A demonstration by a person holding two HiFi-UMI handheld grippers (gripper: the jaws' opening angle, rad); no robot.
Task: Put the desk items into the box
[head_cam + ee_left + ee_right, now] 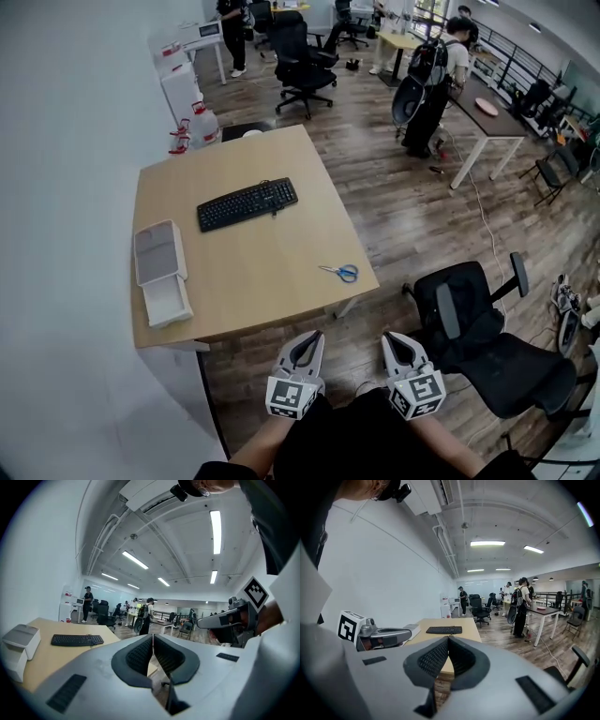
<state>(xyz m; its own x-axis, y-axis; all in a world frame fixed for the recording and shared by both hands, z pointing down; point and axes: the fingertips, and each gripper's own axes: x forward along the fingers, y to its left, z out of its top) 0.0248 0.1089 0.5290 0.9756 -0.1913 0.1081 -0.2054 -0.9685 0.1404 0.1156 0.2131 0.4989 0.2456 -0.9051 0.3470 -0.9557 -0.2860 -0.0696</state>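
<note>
Desk: one keyboard, one box

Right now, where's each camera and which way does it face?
Head view: on the person's head, steeply down at desk, keyboard, scissors, box; arms, left gripper, right gripper at bottom.
Left gripper view: on left gripper, roughly level across the desk; own shut jaws, right gripper alongside.
Right gripper view: on right gripper, same direction; own shut jaws, left gripper alongside.
Shared: all show the keyboard.

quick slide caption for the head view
Shut, empty left gripper and right gripper held before a desk with keyboard, scissors and white box
</note>
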